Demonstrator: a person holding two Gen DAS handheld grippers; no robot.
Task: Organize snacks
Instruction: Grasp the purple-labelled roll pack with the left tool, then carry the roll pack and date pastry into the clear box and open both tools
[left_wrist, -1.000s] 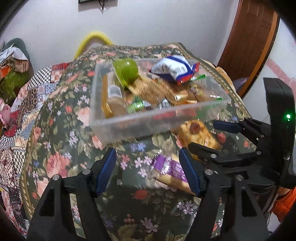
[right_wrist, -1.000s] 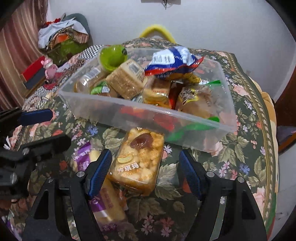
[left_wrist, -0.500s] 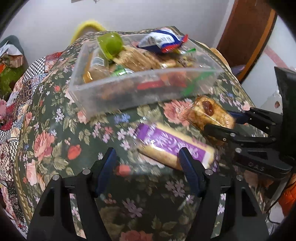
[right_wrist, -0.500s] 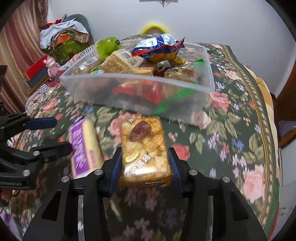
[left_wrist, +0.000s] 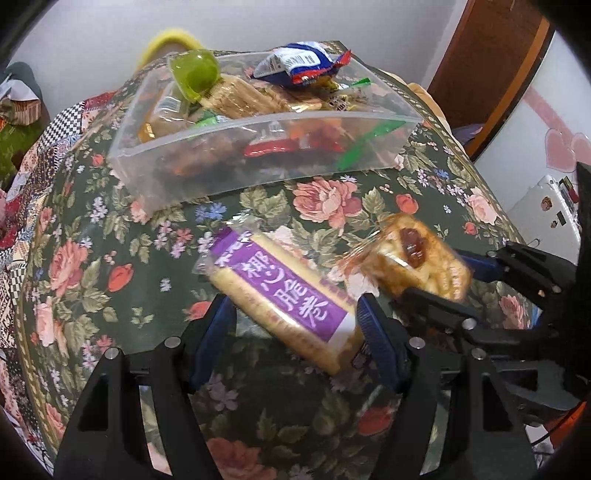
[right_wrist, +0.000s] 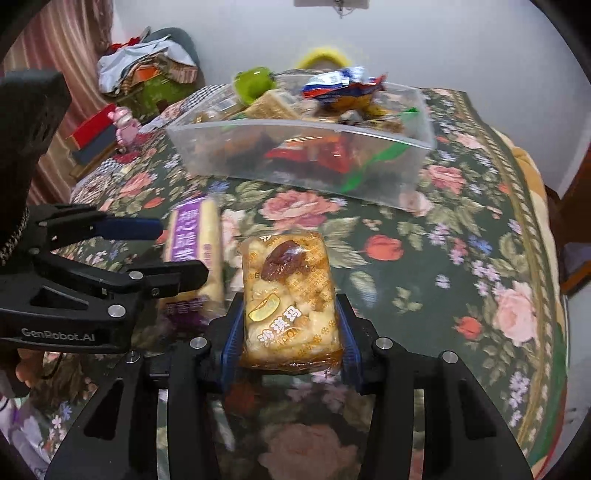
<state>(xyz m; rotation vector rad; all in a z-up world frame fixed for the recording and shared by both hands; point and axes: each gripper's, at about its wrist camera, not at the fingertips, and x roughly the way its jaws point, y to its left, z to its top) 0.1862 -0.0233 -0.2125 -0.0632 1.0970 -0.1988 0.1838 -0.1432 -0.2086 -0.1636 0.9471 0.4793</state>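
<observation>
Right gripper (right_wrist: 290, 328), angled down, clamps the golden snack pack (right_wrist: 290, 291); left gripper (left_wrist: 295, 332) gapes around the purple pack (left_wrist: 280, 295).

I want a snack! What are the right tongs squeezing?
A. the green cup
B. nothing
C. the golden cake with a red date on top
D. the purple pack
C: the right tongs press both sides of the golden cake, above the tablecloth.

right hand-held gripper (right_wrist: 290, 338) angled steeply down, blue pads clamped on a clear-wrapped pastry (right_wrist: 290, 295) after just closing. left hand-held gripper (left_wrist: 295, 334) beside it, tilted down, jaws apart, unclamped.
</observation>
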